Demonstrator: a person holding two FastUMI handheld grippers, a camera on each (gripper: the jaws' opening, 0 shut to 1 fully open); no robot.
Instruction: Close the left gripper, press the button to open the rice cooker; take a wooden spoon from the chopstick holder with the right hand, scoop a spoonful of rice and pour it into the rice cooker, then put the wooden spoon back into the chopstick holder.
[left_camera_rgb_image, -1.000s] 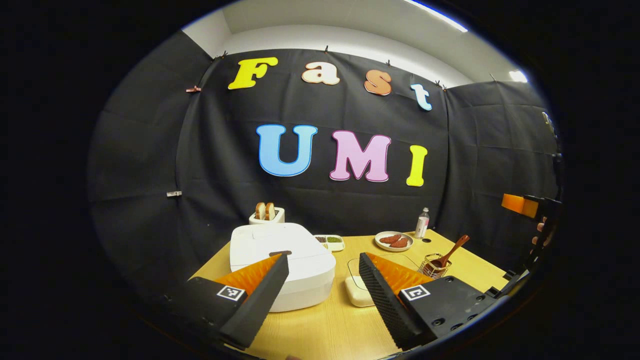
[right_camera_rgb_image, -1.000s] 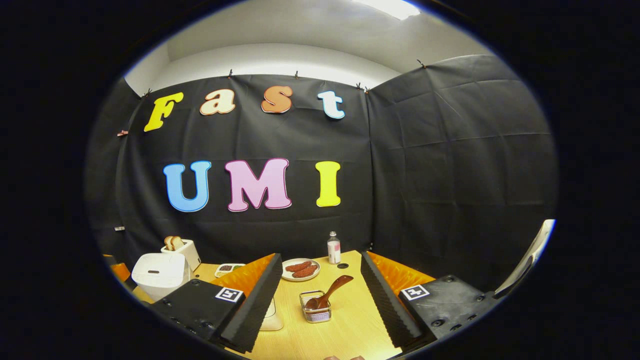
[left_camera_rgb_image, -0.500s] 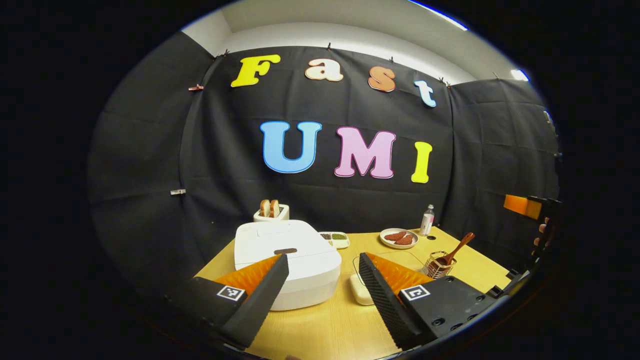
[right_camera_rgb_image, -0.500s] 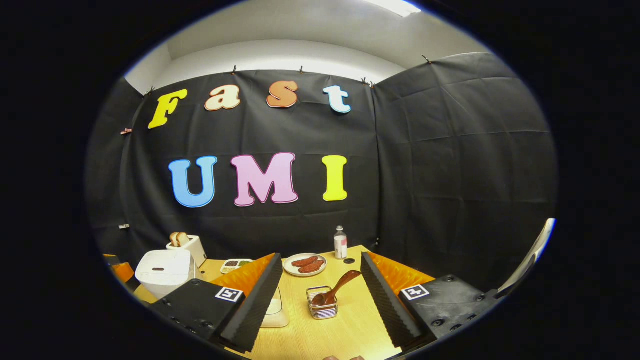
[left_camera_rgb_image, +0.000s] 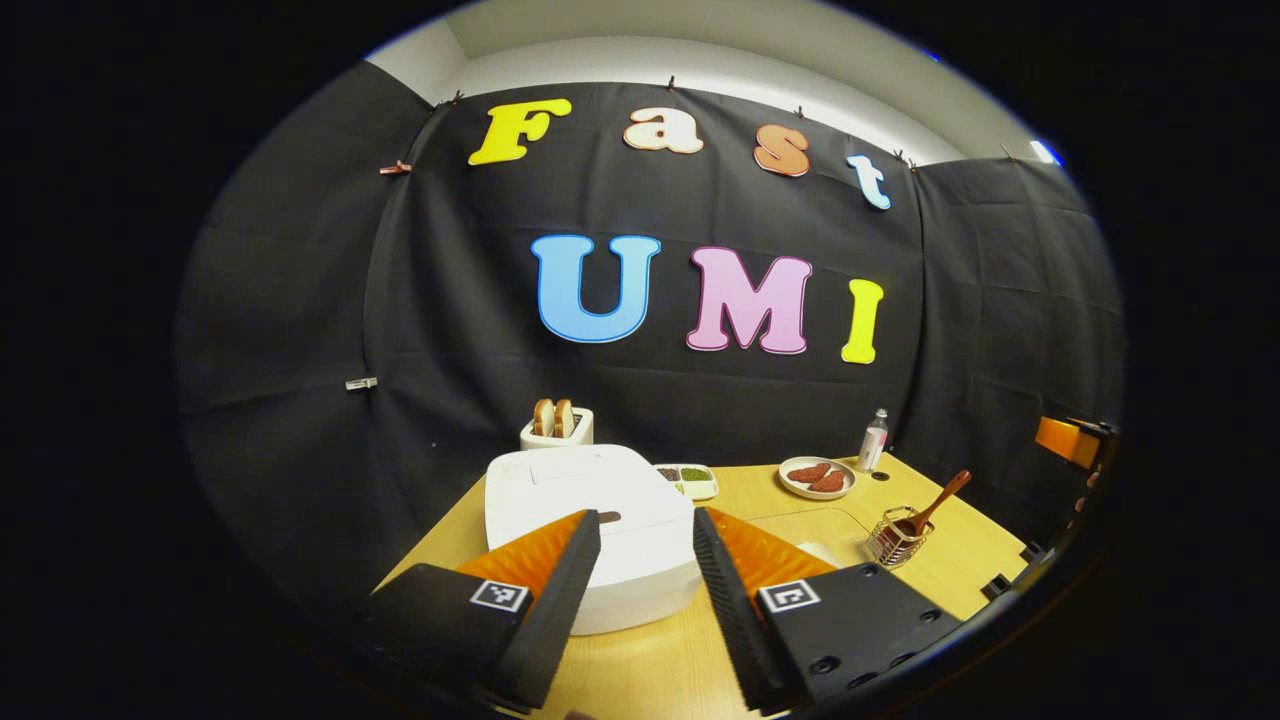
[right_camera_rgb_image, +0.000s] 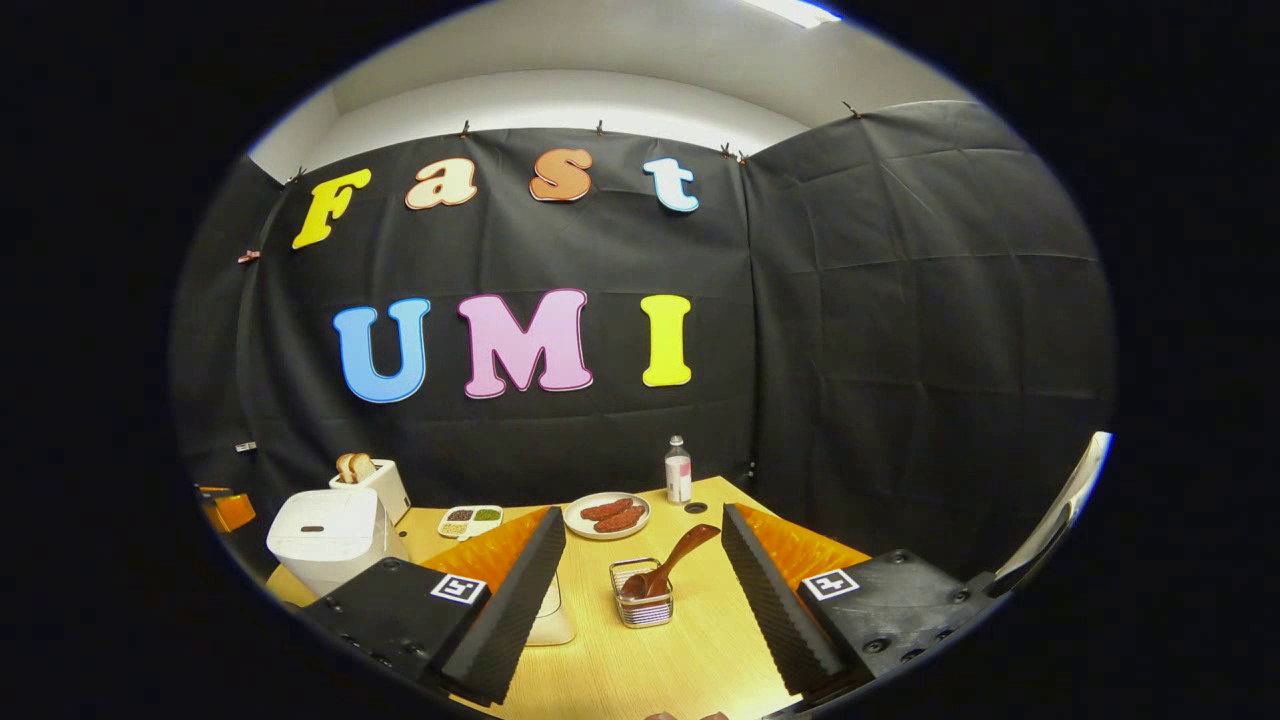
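The left claw (left_camera_rgb_image: 645, 530) hangs above the desk (left_camera_rgb_image: 690, 670) with its fingers partly parted and nothing between them, framing the front of the white rice cooker (left_camera_rgb_image: 590, 500), whose lid is down. The right claw (right_camera_rgb_image: 643, 530) is spread wide and empty, apart from the chopstick holder (right_camera_rgb_image: 643, 605). The wooden spoon (right_camera_rgb_image: 668, 572) leans in that holder, handle tilted up to the right.

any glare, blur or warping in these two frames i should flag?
Left gripper view: sharp, strong fisheye bowing of the wall, rice cooker evenly lit without glare. Right gripper view: ceiling light blown out at the top, wooden spoon in focus, table edge curved.
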